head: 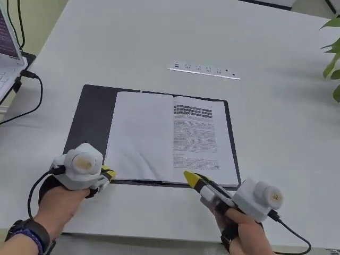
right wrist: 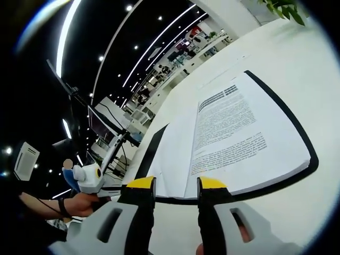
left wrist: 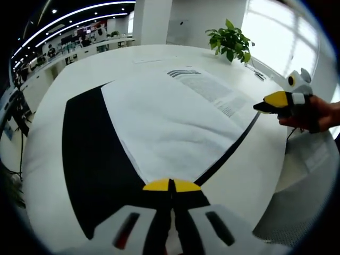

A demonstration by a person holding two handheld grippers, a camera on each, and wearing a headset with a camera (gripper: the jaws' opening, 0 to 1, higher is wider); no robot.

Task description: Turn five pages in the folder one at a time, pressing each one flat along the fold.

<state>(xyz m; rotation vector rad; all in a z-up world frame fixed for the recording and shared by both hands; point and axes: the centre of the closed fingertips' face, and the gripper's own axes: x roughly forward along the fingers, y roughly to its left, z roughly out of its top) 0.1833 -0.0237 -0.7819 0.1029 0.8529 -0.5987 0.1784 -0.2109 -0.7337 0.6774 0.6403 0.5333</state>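
A black folder [head: 90, 119] lies open and flat at the middle of a wide white bench [head: 159, 37]. A blank white page [head: 141, 135] covers part of its left half and a printed page of dense black text [head: 199, 141] covers its right, and the two meet at a fold running from 12 to 6 o'clock. At 7 o'clock from the folder, the yellow-tipped left claw [head: 108, 172] points at the folder's near edge, beside the blank page's near corner. The left gripper view shows its jaws pressed tip to tip with nothing between them. At 5 o'clock, the right claw [head: 190, 178] reaches over the near edge of the printed page, just right of the fold. The right gripper view shows its jaws parted by a clear gap, gripping nothing, with the page stack's near edge beyond the tips. Whether either claw touches paper cannot be told. A white socket strip [head: 204, 70] sits on the bench at 12 o'clock from the folder. A laptop [head: 6, 64] and its black cable [head: 41, 95] are at 10 o'clock, and green plant leaves [head: 332, 53] at 2 o'clock.
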